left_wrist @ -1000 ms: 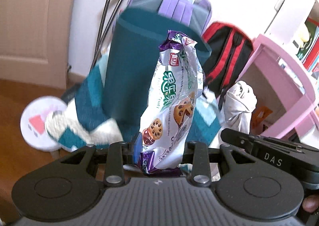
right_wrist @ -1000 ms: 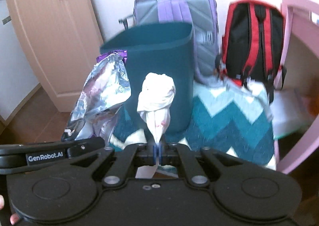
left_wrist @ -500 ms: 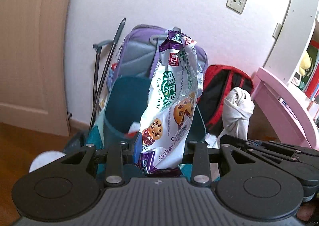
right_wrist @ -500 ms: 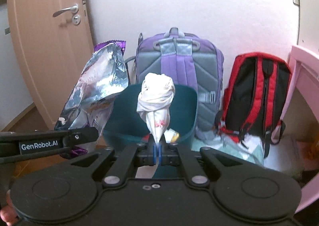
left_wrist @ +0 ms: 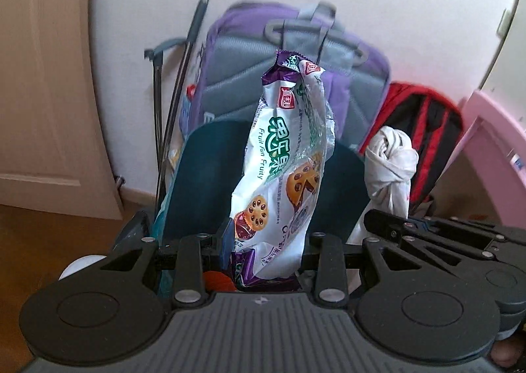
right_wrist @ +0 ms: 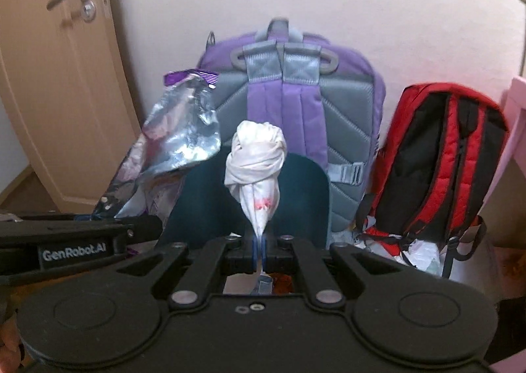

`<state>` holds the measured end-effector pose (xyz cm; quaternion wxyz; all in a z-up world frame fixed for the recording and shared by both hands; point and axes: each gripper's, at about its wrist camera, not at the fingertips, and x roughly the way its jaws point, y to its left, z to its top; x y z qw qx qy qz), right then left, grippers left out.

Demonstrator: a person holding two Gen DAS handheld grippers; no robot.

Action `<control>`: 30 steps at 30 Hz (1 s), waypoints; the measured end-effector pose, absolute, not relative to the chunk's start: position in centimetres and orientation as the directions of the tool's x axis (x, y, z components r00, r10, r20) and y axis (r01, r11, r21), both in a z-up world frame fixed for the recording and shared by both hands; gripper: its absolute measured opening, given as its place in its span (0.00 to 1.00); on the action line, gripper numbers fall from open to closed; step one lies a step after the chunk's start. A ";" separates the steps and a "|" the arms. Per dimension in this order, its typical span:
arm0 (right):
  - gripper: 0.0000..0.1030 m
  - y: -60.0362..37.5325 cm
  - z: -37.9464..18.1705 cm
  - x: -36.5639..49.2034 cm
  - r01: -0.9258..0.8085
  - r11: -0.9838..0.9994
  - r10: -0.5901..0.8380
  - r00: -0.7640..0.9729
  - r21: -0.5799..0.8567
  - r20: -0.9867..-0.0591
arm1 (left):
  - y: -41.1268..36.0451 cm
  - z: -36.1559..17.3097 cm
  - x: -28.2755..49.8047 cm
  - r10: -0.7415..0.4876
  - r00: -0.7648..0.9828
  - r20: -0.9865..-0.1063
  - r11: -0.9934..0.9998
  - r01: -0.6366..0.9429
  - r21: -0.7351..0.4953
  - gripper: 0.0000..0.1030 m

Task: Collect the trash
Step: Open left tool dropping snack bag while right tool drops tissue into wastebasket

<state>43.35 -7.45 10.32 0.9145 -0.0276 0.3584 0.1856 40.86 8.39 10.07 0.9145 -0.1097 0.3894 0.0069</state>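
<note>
while both point down toward the dark bin (right_wrist: 296,188), the left claw (left_wrist: 266,241) pinches an upright snack bag (left_wrist: 286,162); the right claw (right_wrist: 258,249), pressed together, pinches a knotted white bag (right_wrist: 256,172) above the bin.

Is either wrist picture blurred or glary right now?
Left wrist view: purple backpack smeared by motion, snack bag sharp. Right wrist view: door and backpack top soft, tied white bag clear; bright glints on the snack bag's foil.

Right tongs (right_wrist: 258,249) pinching a knotted white bag (right_wrist: 256,169) (upright) — teal bin (right_wrist: 305,195) behind.
</note>
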 end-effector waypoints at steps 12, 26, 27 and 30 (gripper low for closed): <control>0.15 -6.5 5.9 45.9 -0.363 0.929 0.281 0.577 0.068 -0.767 | 7.7 6.2 44.2 -0.034 0.588 -0.808 0.995 -0.057 -0.084 0.35; 0.23 -7.8 7.4 43.8 -0.355 0.933 0.280 0.624 0.054 -0.729 | 6.7 7.7 42.0 -0.009 0.625 -0.780 0.997 -0.059 -0.059 0.59; 0.23 -8.0 7.8 43.3 -0.357 0.932 0.287 0.630 0.059 -0.722 | 6.7 8.0 41.7 -0.014 0.632 -0.774 0.996 -0.058 -0.065 0.59; 0.25 -8.6 9.0 42.0 -0.361 0.930 0.302 0.646 0.068 -0.701 | 6.6 9.0 40.2 -0.023 0.658 -0.753 0.995 -0.056 -0.080 0.62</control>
